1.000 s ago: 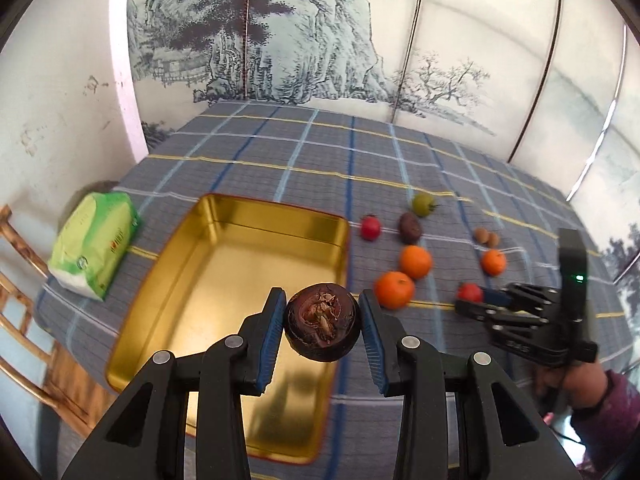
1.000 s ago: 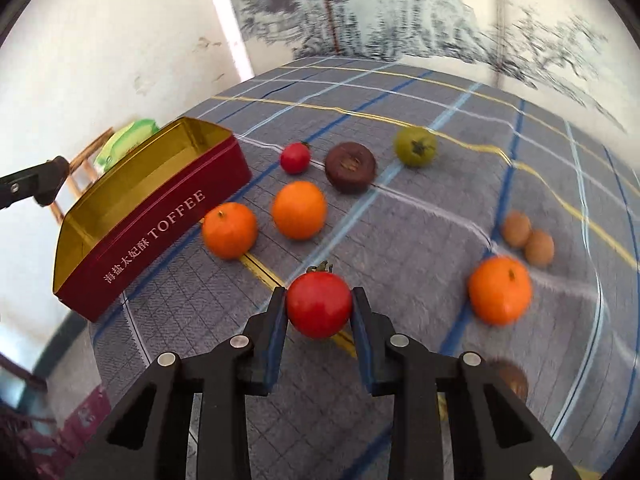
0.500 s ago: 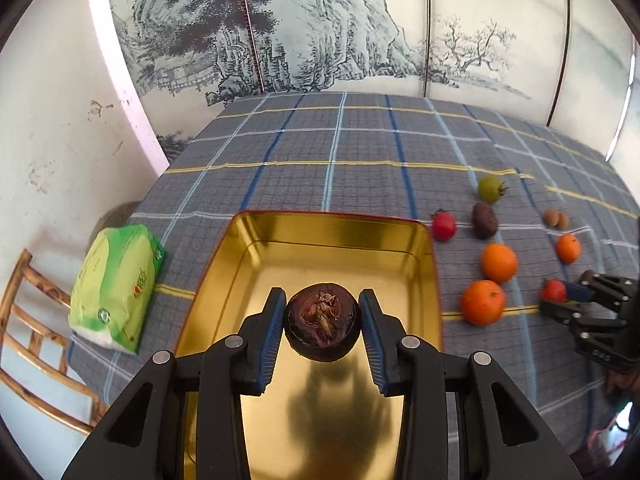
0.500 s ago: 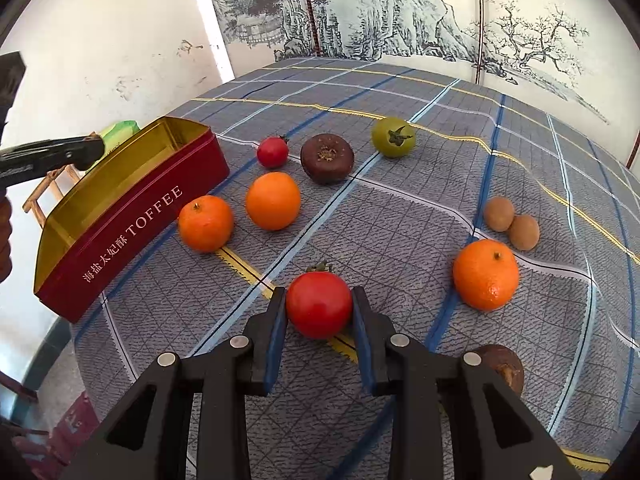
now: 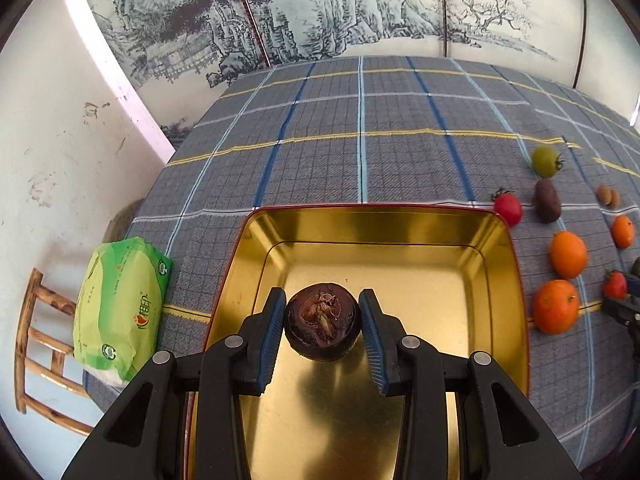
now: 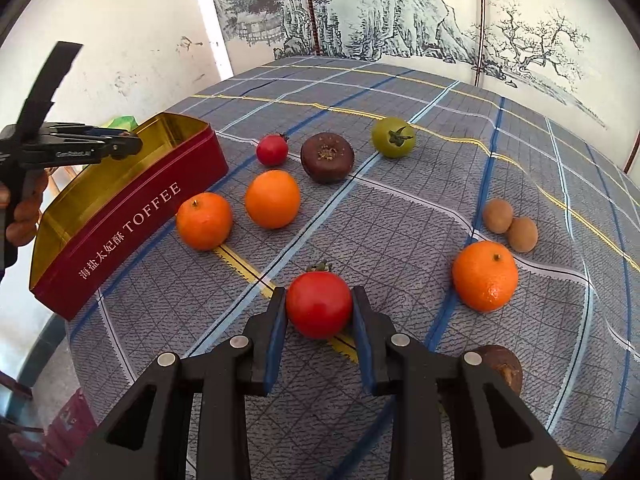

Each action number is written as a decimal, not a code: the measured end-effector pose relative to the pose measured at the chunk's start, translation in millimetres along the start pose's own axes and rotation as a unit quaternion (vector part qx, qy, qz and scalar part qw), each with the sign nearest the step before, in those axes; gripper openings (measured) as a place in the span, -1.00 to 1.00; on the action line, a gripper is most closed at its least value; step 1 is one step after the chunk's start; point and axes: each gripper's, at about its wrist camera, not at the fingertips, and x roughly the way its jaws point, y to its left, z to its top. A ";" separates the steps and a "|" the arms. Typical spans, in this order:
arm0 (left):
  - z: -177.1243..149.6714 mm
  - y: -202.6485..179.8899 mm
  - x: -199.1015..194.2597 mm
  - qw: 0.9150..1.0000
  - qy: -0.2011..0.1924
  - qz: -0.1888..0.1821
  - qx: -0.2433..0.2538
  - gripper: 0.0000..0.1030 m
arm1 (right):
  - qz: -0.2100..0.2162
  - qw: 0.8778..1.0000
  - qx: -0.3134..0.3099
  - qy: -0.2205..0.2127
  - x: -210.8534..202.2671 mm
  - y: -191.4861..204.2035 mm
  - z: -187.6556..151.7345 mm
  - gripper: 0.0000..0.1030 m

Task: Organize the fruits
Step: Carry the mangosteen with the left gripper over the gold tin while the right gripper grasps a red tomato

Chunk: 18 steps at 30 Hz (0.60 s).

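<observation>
My left gripper (image 5: 322,326) is shut on a dark brown round fruit (image 5: 321,326) and holds it over the near part of the gold-lined red toffee tin (image 5: 516,280). My right gripper (image 6: 319,312) is shut on a red tomato (image 6: 319,310) just above the checked tablecloth. On the cloth lie two oranges (image 6: 204,221) (image 6: 272,199) near the tin (image 6: 132,216), a third orange (image 6: 485,275), a small red tomato (image 6: 272,149), a dark brown fruit (image 6: 327,157), a green tomato (image 6: 393,136) and two small brown fruits (image 6: 497,215).
A green tissue pack (image 5: 120,312) lies at the table's left edge, with a wooden chair (image 5: 36,344) beyond it. Another dark fruit (image 6: 498,364) lies by my right gripper's right finger. A painted screen stands behind the table.
My left gripper has moved left and forward with the dark fruit, from beside the tin's corner to over its inside. My right gripper still holds the red tomato in much the same place.
</observation>
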 end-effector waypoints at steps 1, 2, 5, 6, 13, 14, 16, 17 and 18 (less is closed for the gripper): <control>1.0 0.1 1.5 1.000 0.002 0.001 0.001 -0.25 | 0.000 1.000 0.000 0.000 0.1 -0.6 0.3 -0.44; 2.6 0.6 4.5 1.000 0.005 0.004 0.002 -0.25 | 0.000 1.000 0.000 0.000 0.2 -0.5 0.2 -0.44; 4.4 2.7 9.3 1.000 0.013 0.007 -0.002 -0.25 | -0.001 1.000 -0.001 0.000 0.0 0.1 -0.3 -0.44; 5.2 3.7 11.3 1.000 0.016 0.007 -0.003 -0.25 | -0.001 1.000 -0.001 0.000 0.0 -0.1 -0.3 -0.44; 9.2 4.6 22.9 0.999 0.031 0.019 0.001 -0.25 | -0.001 1.000 -0.002 0.000 0.1 0.1 -0.4 -0.43; 10.0 4.8 23.7 0.999 0.032 0.022 0.002 -0.25 | -0.001 1.000 -0.002 0.000 0.3 -0.9 0.0 -0.43; 10.6 5.1 24.9 0.999 0.032 0.023 0.001 -0.25 | 0.000 1.000 -0.001 0.000 0.1 0.0 -0.3 -0.43; 11.2 5.5 25.4 0.999 0.032 0.025 0.002 -0.25 | 0.000 1.000 -0.001 0.000 0.2 -0.3 0.0 -0.43; 11.3 5.6 25.5 0.999 0.032 0.027 0.002 -0.25 | -0.001 1.000 -0.002 0.000 -0.1 0.4 -0.4 -0.43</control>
